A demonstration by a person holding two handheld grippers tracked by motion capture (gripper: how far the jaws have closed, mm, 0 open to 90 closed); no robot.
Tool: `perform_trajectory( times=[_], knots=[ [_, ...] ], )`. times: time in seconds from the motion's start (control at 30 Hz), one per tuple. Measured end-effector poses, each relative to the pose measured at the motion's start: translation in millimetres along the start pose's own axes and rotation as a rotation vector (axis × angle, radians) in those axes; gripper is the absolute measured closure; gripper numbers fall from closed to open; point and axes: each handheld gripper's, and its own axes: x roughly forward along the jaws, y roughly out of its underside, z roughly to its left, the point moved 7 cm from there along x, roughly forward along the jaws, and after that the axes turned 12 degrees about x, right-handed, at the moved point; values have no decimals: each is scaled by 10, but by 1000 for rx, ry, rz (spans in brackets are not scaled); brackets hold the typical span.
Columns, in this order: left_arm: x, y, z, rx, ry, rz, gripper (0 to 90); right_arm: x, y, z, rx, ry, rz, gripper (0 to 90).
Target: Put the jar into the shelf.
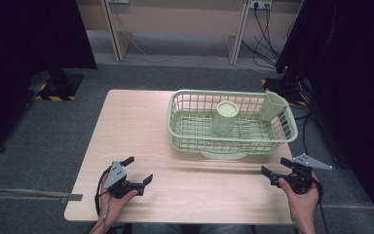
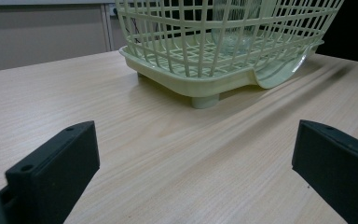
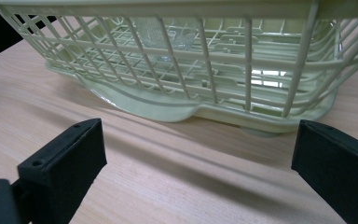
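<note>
Pale green dish basket on a light wood tabletop, both grippers idle in front of it.

The basket (image 1: 190,134) is a rectangular plastic lattice with a thick rolled rim, short feet and a curved drip lip jutting from its near side; it sits on the far right part of the tabletop (image 1: 136,122). Inside stand a clear glass (image 1: 225,118) with a pale green top and, in the far right corner, a green cutlery cup (image 1: 271,106). The left gripper (image 1: 138,172) and right gripper (image 1: 276,167) are held near the front edge, well apart, fingers spread wide and holding nothing.
</note>
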Motion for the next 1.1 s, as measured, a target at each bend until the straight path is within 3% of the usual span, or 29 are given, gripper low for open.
perform_trajectory(
  times=[1.1],
  knots=[
    [1,0,-1,1,-2,0,3,136,367,-236,43,35,29,30]
  ],
)
